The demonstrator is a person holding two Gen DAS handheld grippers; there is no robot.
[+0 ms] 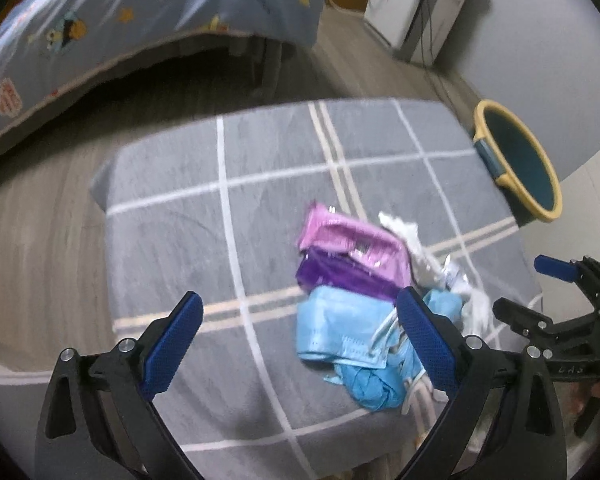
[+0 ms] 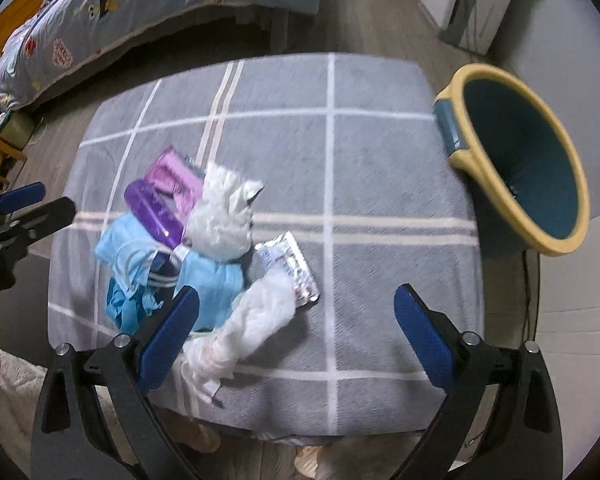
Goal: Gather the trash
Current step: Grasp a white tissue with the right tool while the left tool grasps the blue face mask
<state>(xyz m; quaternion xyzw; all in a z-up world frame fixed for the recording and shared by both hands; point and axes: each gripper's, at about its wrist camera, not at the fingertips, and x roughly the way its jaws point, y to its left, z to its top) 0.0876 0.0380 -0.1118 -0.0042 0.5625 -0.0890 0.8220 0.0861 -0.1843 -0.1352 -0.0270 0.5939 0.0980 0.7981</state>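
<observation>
Plush checked cloth [image 2: 380, 168], crumpled tissue [image 2: 224, 212], jaws apart

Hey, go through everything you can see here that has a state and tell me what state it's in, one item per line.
left gripper: open, holding nothing
right gripper: open, holding nothing
bin: tipped toward the camera beside the cushion, nothing visible inside
pink packet: crumpled, lying on the purple wrapper
blue masks: bunched up, loops loose
white tissue: crumpled in the pile
foil blister pack: lying flat on the cushion
</observation>
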